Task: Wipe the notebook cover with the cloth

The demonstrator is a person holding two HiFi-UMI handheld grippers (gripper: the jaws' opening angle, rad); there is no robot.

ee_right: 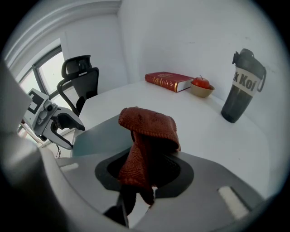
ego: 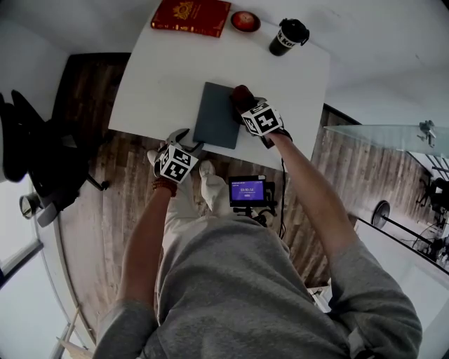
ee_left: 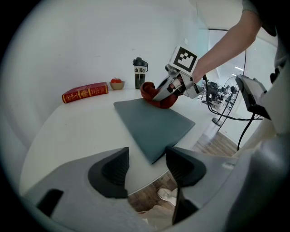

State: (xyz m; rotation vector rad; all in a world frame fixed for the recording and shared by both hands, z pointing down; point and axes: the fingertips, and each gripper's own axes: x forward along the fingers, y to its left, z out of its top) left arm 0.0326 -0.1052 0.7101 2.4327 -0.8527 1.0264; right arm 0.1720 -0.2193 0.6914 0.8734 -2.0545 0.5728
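Two claws: right claw (ee_right: 145, 172) clamps the cloth (ee_right: 147, 124) at the notebook (ego: 216, 119) far-right edge, cover running leftward; left claw (ee_left: 147, 158) gapes empty off its near corner

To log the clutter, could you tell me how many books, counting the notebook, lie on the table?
2: the grey notebook at the front of the table, and a red book at its far left corner. No others show.

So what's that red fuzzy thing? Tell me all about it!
It is a rust-red knitted cloth, soft and bunched into a folded lump. The right gripper pinches it between its fingers, one end dangling below. It sits at the far right corner of the flat dark grey notebook on the white table.
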